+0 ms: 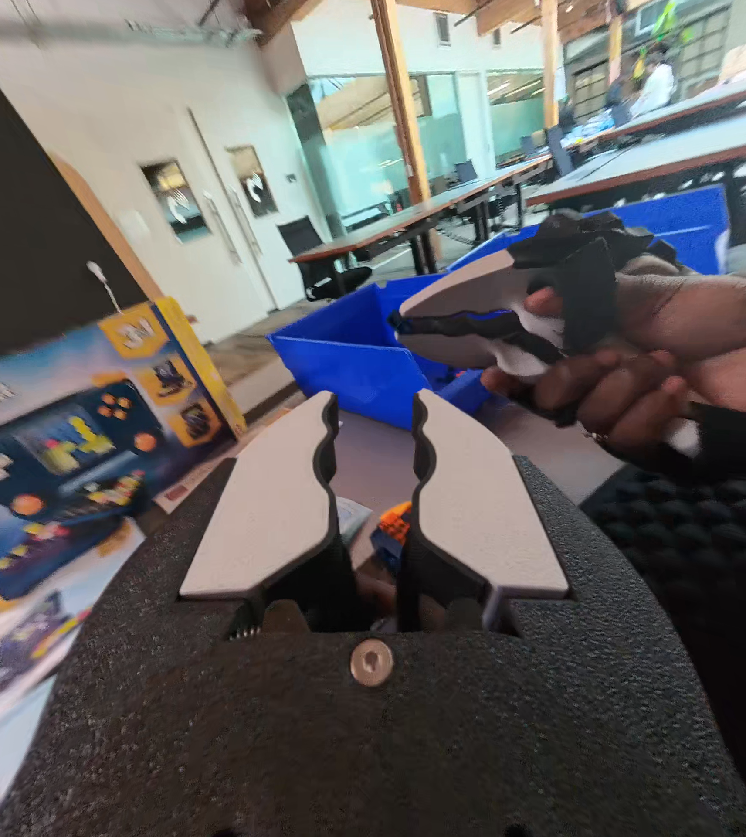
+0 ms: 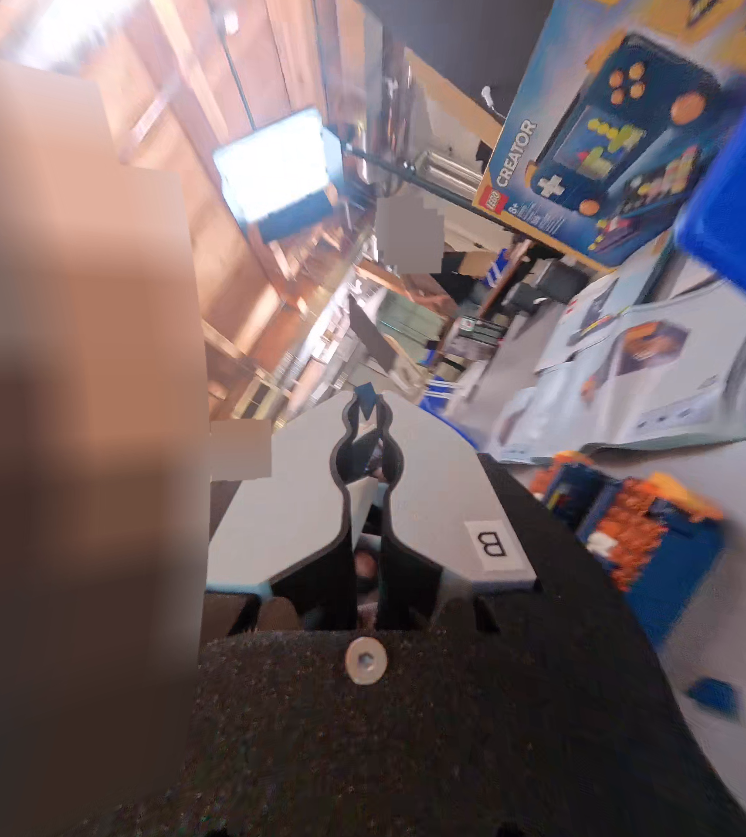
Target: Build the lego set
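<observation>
My left gripper is open and empty, held above the table. Below its fingers a part of the blue and orange lego build shows. My right gripper is shut on a small dark blue lego piece at its fingertips, rolled sideways in the air. The right gripper also shows in the left wrist view, held by a hand over the blue bin. The blue and orange build lies on the table at the right of the right wrist view. A loose blue piece lies near it.
The lego box stands at the left, also in the right wrist view. Open instruction booklets lie on the table. A second blue bin stands behind. A black mat lies at the right. Long desks and a person stand far back. There is about 5 cm between the tips of the two grippers.
</observation>
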`<state>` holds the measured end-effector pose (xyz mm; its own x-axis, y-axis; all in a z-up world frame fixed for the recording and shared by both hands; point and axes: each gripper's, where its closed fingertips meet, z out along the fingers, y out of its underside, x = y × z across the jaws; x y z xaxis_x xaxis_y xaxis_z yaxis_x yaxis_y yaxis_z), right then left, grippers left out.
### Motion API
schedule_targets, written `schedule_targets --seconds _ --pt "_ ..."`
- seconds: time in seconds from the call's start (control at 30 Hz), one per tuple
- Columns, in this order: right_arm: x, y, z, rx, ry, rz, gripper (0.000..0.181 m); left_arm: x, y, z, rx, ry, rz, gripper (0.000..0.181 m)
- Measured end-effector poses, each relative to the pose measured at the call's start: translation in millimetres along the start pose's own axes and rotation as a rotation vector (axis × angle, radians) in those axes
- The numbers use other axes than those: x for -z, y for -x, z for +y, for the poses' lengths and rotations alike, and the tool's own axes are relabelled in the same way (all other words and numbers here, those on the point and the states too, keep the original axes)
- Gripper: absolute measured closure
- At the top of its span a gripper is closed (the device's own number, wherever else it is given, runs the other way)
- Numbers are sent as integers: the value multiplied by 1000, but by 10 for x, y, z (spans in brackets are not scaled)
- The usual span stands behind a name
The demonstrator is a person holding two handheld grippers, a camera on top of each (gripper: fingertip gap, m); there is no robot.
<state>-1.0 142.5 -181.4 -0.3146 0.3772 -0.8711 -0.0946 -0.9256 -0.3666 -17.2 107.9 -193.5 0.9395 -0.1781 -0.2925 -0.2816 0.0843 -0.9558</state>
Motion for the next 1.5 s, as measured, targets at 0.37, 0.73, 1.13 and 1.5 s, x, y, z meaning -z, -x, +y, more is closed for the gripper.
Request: schedule_targets --seconds 0.37,0.73,1.13,1.5 --pt "-212 -37 236 -149 -72 -24 175 -122 21 15 -5 52 -67 165" --pt "-240 -131 301 -97 -71 36 175 -121 44 65 54 59 -63 177" --pt "-137 74 434 1203 584 -66 164 235 176 -107 1351 -201 424 180" --pt "-385 -41 612 1614 919 -111 167 274 103 -59 1549 -222 461 179"
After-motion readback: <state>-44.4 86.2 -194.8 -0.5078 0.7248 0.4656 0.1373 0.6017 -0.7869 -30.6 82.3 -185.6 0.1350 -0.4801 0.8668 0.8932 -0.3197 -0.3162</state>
